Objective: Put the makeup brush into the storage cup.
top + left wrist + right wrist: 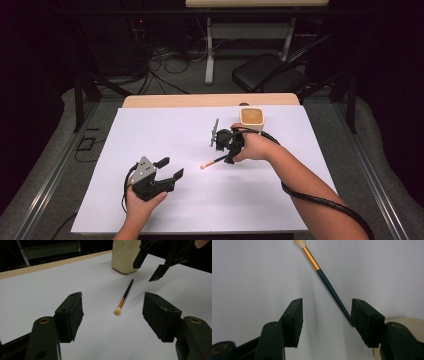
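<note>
Two grippers over a white-covered surface (165, 135), each held in one of the person's hands. Left gripper (167, 169) sits at the near left in the high view, jaws spread wide with nothing between them; its grey three-cornered plate faces up. Right gripper (231, 152) is right of centre, tilted down toward the sheet, its jaws also spread and gripping nothing.

One brush (214, 161) lies flat on the white sheet, roughly mid-surface, just at the right gripper's tips. Long axis in the high view runs on a shallow diagonal: pale bristle tip toward the near left, dark handle end toward the far right. Build along the axis: cream bristle head, gold ferrule, dark blue-black handle tapering to a thin point.

In the right gripper view the brush (329, 286) runs from top centre down to the right, bristles away from the camera, and the thin handle end lies at the inner face of the right-hand jaw; contact there I cannot tell. The other jaw stands well apart from it.

In the left gripper view the brush (124, 298) lies ahead between the two open jaws, bristle head nearer the camera, handle pointing away toward a cream container (125, 256). The right gripper (157, 263) hangs above the handle's far end.

The cream container (251, 119) stands upright near the far edge of the sheet, just beyond the right hand (257, 147)
</note>
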`<state>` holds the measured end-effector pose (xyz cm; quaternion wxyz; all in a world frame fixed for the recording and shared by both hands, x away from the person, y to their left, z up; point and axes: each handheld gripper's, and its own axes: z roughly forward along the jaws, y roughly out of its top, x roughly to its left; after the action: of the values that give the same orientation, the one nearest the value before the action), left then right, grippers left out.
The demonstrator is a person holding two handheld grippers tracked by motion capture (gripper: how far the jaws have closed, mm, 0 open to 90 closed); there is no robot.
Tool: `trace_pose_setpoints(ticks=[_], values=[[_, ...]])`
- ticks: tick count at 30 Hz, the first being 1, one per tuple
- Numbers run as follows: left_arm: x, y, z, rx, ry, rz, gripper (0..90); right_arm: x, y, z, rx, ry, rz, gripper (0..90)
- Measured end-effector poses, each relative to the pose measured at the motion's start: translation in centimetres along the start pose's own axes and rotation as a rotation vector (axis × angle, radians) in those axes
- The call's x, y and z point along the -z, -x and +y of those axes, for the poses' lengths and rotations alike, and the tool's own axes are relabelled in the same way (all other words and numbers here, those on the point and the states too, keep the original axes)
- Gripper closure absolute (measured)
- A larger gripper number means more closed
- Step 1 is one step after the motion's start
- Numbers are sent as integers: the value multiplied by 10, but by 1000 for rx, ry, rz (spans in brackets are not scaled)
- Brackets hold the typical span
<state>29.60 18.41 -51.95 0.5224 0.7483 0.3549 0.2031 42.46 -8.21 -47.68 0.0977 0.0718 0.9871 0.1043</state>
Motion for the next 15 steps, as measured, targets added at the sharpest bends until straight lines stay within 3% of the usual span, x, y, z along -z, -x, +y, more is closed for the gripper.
trace_pose_setpoints(ticks=[15], values=[[0, 0, 0, 0, 0, -2, 328, -8, 0, 15, 18, -4, 13, 446]])
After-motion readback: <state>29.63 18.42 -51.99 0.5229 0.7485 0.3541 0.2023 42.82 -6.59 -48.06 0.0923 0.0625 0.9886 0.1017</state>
